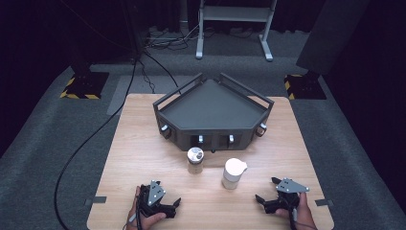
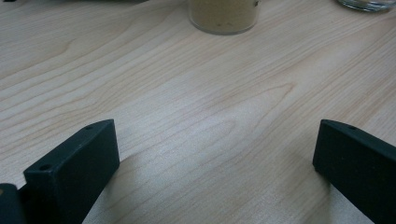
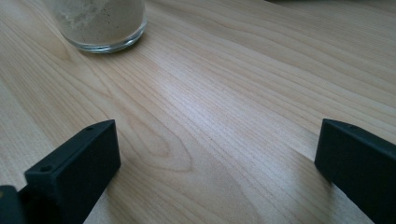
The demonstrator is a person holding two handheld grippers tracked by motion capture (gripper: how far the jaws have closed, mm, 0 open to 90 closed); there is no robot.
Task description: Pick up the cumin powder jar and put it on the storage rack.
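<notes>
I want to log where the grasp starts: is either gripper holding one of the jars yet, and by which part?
Nothing is held. The left gripper and the right gripper rest open on the table, apart from both jars.

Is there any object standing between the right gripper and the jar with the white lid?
Nothing visible does. The right gripper rests open on the table, and only bare wood lies between it and the white-lidded jar.

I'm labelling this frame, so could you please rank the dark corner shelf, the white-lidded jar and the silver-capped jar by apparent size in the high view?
1. dark corner shelf, by far the largest.
2. white-lidded jar.
3. silver-capped jar, slightly smaller, though it stands farther from the camera, so the two jars may match.
</notes>
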